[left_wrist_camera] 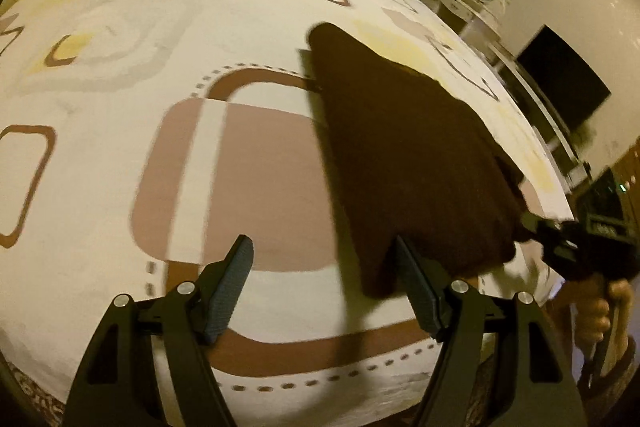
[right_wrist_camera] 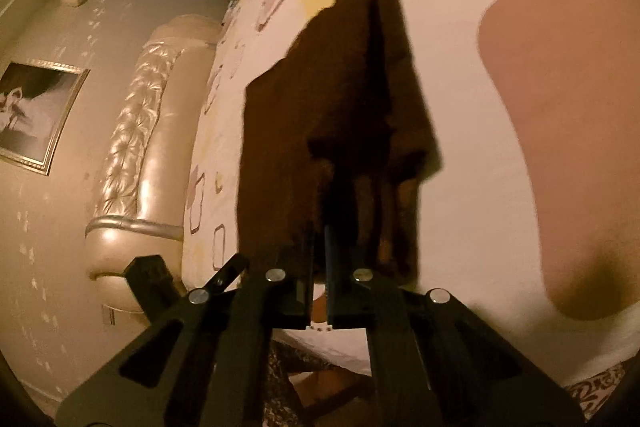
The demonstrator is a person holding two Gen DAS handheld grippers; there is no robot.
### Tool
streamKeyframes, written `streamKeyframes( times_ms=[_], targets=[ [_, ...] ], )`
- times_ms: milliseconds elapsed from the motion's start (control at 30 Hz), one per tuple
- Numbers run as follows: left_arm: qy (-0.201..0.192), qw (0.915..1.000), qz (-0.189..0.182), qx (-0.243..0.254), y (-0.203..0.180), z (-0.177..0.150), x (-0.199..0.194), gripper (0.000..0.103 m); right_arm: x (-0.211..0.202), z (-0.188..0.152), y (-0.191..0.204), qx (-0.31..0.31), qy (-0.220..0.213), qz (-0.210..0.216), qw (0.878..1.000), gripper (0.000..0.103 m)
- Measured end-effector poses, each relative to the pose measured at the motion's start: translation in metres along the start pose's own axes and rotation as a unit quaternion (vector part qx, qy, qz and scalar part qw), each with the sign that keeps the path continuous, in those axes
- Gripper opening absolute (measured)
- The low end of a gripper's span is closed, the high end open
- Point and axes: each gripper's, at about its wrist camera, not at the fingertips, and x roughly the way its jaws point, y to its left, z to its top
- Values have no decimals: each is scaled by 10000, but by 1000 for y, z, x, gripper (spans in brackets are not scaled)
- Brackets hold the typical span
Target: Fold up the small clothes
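Dark brown, fuzzy knit: the small garment (left_wrist_camera: 408,155) hangs doubled from my right gripper (right_wrist_camera: 319,247), whose fingers pinch its near edge, the rest trailing ahead of them onto the patterned bedsheet (left_wrist_camera: 120,39). My left gripper (left_wrist_camera: 324,287) stands spread and empty, a loose corner just beside its right finger (left_wrist_camera: 420,291). I judge the good move is to catch that corner, keep both edges level, and lay the soft, limp cloth flat without bunching
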Motion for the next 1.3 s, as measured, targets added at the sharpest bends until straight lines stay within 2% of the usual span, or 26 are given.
streamKeyframes(
  times_ms=[67, 167, 333, 400, 500, 567, 633, 800, 900, 1000, 1100, 1200, 1233, 1267, 1300],
  targets=[
    [-71, 9997, 102, -190, 11, 3, -2, 71, -2, -2, 4, -64, -4, -27, 10000, 3],
    [52, 9990, -79, -447, 24, 2, -1, 71, -1, -6, -3, 43, 39, -90, 9999, 3],
    [117, 9984, -386, -401, 15, -1, -5, 71, 0, -9, -28, 353, 26, -190, 9992, 3],
    [143, 9985, -375, -362, 11, -2, -2, 71, -3, -8, -32, 333, -116, -235, 9991, 3],
    [134, 9987, -350, -342, 7, -4, 2, 73, -8, -8, -31, 324, -216, -165, 9991, 8],
    [136, 9984, -394, -386, 7, -3, 3, 76, -12, -8, -30, 324, -313, -173, 9988, 21],
    [164, 9973, -524, -487, 8, -2, 5, 77, -12, -9, -31, 338, -343, -199, 9986, 25],
    [299, 9927, -859, -786, 5, 1, 11, 78, -3, -12, -27, 270, -313, -169, 9990, 25],
    [396, 9903, -1032, -842, -1, 2, 14, 78, -6, -10, -16, -9, -414, -445, 9981, 25],
    [439, 9917, -952, -749, -6, 3, 18, 78, -12, -9, -7, -190, -558, -589, 9965, 25],
    [442, 9931, -852, -674, -10, 4, 21, 78, -9, -8, -5, -200, -411, -462, 9979, 25],
    [478, 9953, -680, -497, -15, 4, 23, 65, 5, -8, -8, -184, -192, -431, 9987, 25],
    [525, 9958, -625, -415, -17, 4, 24, 54, 8, -8, -10, -174, -149, -437, 9988, 19],
    [590, 9956, -639, -356, -19, 4, 25, 39, 12, -8, -10, -165, -96, -420, 9989, 3],
    [647, 9950, -680, -331, -20, 4, 26, 34, 13, -10, -9, -176, -48, -394, 9991, 3]
  ],
)
